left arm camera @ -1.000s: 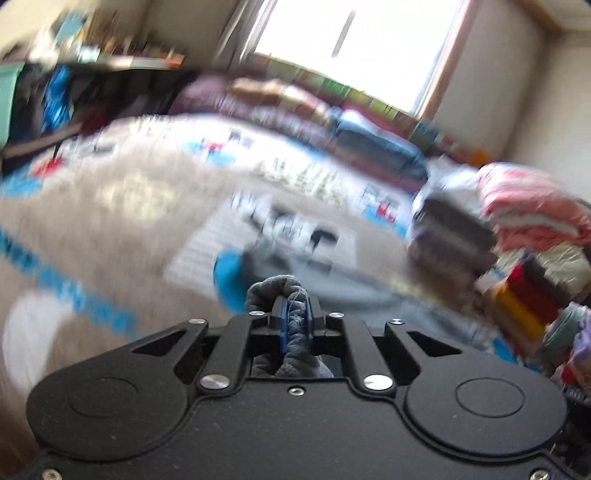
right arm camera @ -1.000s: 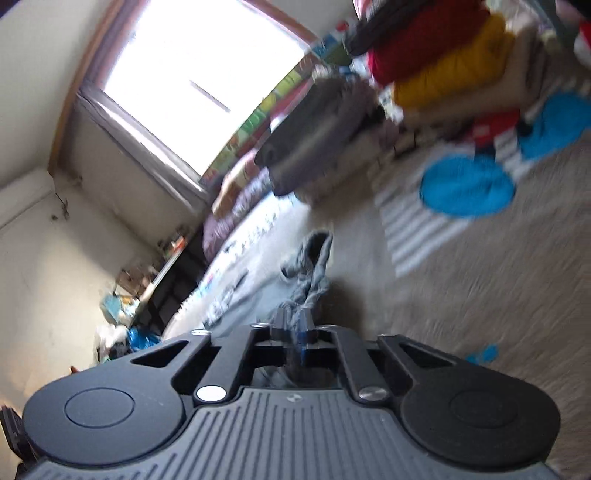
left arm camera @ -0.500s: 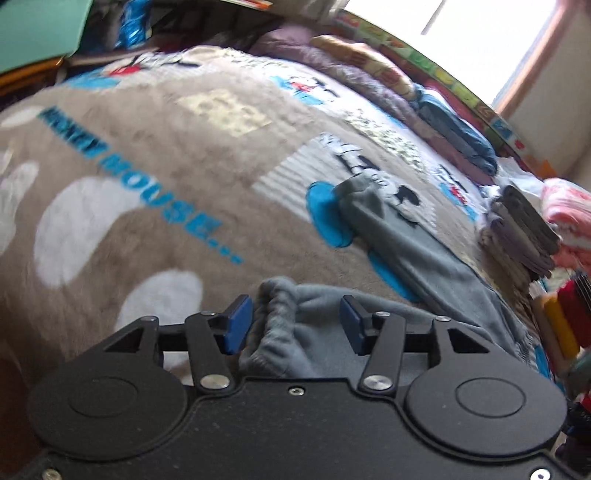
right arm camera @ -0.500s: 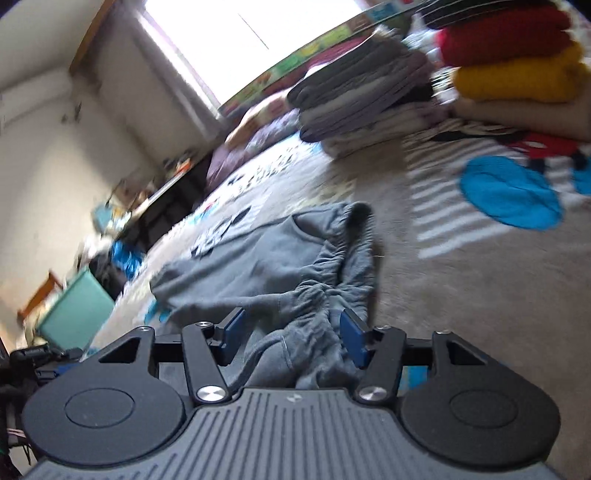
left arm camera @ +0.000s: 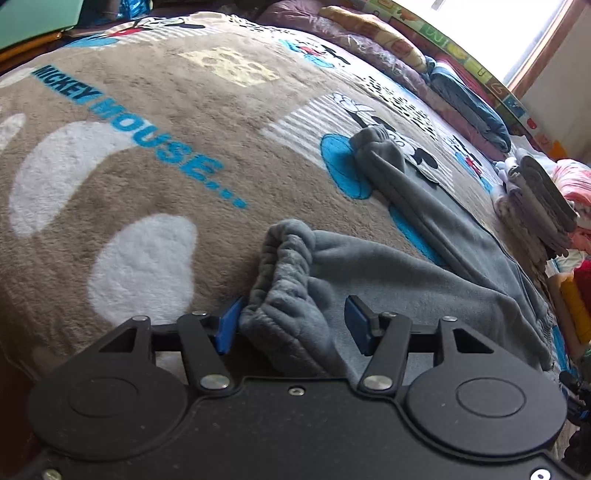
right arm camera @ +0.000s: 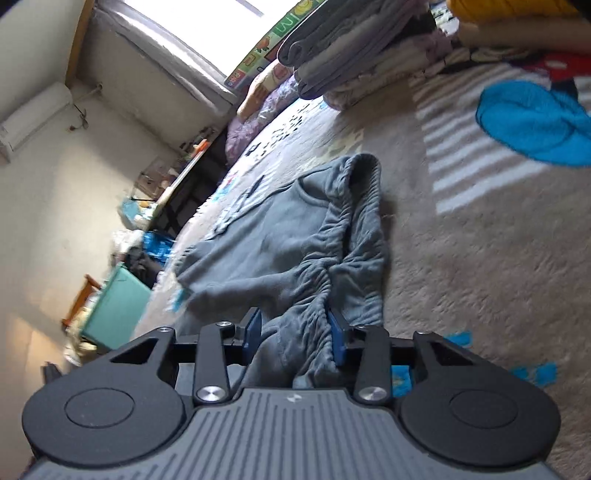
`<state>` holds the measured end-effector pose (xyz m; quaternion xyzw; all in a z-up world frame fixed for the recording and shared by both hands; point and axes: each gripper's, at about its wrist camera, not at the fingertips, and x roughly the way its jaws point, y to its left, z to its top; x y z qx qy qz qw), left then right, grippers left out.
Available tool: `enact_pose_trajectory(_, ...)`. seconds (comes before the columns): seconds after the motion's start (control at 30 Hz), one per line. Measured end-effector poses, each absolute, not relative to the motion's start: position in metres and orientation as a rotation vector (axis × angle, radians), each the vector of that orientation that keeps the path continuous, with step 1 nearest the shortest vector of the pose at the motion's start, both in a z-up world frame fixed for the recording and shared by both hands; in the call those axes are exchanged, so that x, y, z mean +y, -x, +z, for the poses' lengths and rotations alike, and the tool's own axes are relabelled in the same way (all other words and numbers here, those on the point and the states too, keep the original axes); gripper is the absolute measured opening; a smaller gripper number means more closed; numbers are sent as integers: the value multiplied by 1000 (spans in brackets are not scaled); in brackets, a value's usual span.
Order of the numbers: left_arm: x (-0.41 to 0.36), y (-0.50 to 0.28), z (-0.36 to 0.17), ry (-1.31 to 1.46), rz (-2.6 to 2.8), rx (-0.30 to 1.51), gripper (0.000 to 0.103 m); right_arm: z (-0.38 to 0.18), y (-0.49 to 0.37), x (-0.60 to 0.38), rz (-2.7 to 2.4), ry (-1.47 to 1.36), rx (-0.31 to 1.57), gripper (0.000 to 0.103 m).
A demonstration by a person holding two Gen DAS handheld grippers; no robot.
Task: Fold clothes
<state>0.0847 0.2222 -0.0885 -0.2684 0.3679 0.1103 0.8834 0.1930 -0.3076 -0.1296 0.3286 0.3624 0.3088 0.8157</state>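
Observation:
Grey fleece sweatpants (left arm camera: 424, 280) lie spread on a brown Mickey Mouse blanket (left arm camera: 147, 166). One gathered leg cuff (left arm camera: 284, 258) sits between the jaws of my left gripper (left arm camera: 291, 325), which are opening and stand apart from the cloth on the right side. The other leg cuff (left arm camera: 373, 144) lies farther off. In the right wrist view the elastic waistband (right arm camera: 325, 266) of the sweatpants (right arm camera: 266, 236) runs between the jaws of my right gripper (right arm camera: 295, 332). Those jaws are closing around the bunched cloth without clamping it.
A stack of folded grey clothes (left arm camera: 535, 206) stands at the blanket's far side, seen also as the folded stack (right arm camera: 351, 48), with yellow and red folded items (right arm camera: 509, 7) beside it. Pillows and bedding (left arm camera: 369, 40) line the window. A teal box (right arm camera: 114, 317) sits beyond the bed edge.
Both grippers were shut on the grey cloth and held it up. They have come down to the blanket and opened, laying the pants out. The right jaws are narrower than half a second ago.

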Motion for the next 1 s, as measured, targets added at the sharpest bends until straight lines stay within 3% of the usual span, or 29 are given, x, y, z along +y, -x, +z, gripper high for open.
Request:
enact_pose_trajectory(0.1, 221, -88, -90, 559, 240, 758, 53, -130, -203, -299, 681, -725, 783, 42)
enact_pose_trajectory(0.13, 222, -88, -88, 564, 237, 744, 32, -133, -207, -293, 692, -729, 808, 42)
enact_pose_trajectory(0.23, 225, -89, -79, 578, 225, 701, 27, -130, -205, -280, 673, -656, 807, 22)
enact_pose_trajectory(0.4, 229, -82, -52, 574, 192, 592, 27, -87, -178, -309, 710, -732, 656, 20)
enact_pose_trajectory(0.53, 235, -92, -84, 569, 217, 732, 28, -106, -173, -299, 664, -545, 795, 20)
enact_pose_trajectory(0.57, 236, -94, -93, 568, 225, 797, 30, -115, -170, -294, 656, -512, 826, 19)
enact_pose_trajectory(0.63, 237, -83, -86, 582, 248, 779, 44, -124, -164, -288, 641, -461, 854, 18)
enact_pose_trajectory(0.7, 235, -73, -72, 535, 302, 774, 51, -117, -155, -283, 630, -416, 830, 27)
enact_pose_trajectory(0.83, 221, -51, -43, 444, 299, 700, 51, -91, -135, -271, 573, -241, 771, 45)
enact_pose_trajectory(1.0, 184, -48, -24, 378, 117, 676, 51, -59, -111, -263, 494, -94, 590, 49)
